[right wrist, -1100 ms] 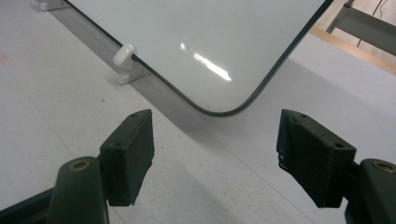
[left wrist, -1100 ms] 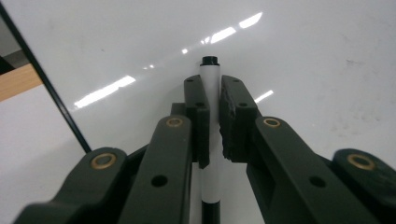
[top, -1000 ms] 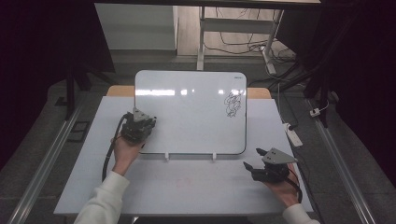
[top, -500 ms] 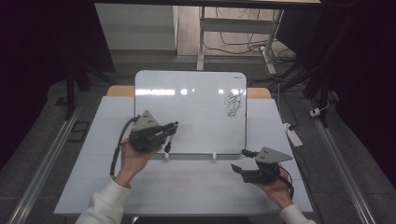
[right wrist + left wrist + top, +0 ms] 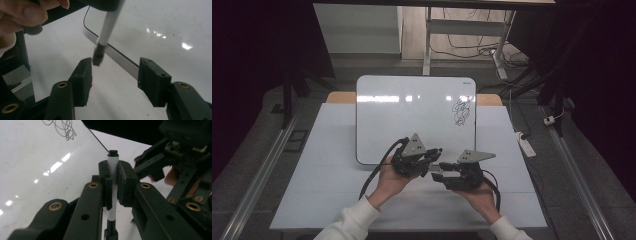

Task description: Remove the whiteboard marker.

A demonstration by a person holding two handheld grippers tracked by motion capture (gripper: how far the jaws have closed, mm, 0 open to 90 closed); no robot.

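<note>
From above, both grippers met near the whiteboard's [image 5: 412,115] near edge. Left gripper [image 5: 113,180] fingers clamped a white marker [image 5: 113,167]. Right gripper [image 5: 115,72] fingers, just closing, stood apart beside the marker's dark tip [image 5: 98,57].

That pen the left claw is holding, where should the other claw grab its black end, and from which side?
Best on the black cap, the dark end jutting out past the left gripper, which clamps the white barrel. The marker slants down towards the right gripper, so coming along its length suits it, one open jaw on each side of the cap. A squeeze and a straight pull would probably free it.
</note>
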